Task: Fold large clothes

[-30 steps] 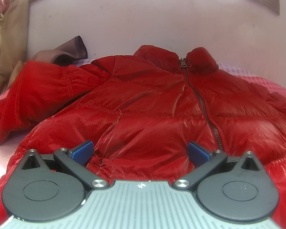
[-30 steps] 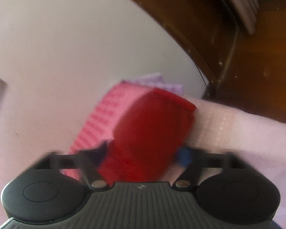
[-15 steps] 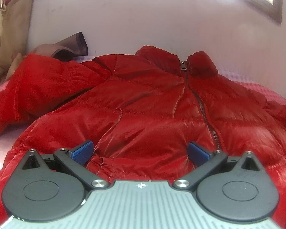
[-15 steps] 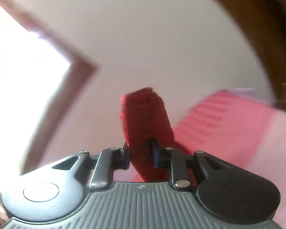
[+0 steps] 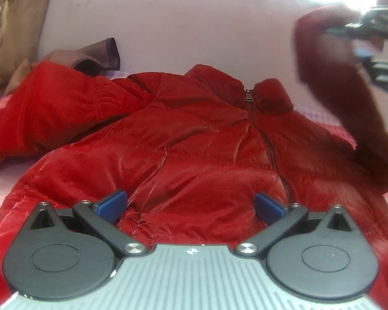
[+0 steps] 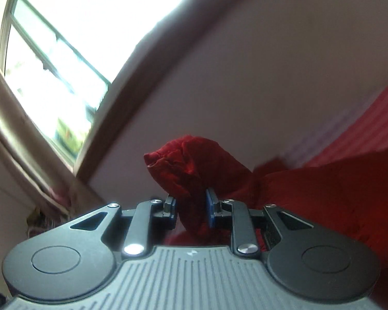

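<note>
A red puffer jacket (image 5: 194, 139) lies zipped, front up, on a pink bed, collar toward the wall. My left gripper (image 5: 190, 205) is open just above the jacket's hem, blue pads spread wide. My right gripper (image 6: 191, 209) is shut on the cuff of the jacket's right sleeve (image 6: 183, 162) and holds it raised in the air. In the left wrist view that raised sleeve (image 5: 349, 98) arcs up at the upper right, with the right gripper (image 5: 367, 33) blurred at its end. The other sleeve (image 5: 38, 108) lies spread out to the left.
A pale wall (image 5: 194, 25) runs behind the bed. A brown cloth item (image 5: 95, 56) lies at the far left by a beige curtain (image 5: 13, 25). A bright window (image 6: 59, 59) shows in the right wrist view. The pink bedsheet (image 6: 375, 134) extends to the right.
My right gripper has lifted the sleeve cuff higher and swung it over toward the jacket body; it now appears in the left wrist view. The left gripper has stayed open over the hem.
</note>
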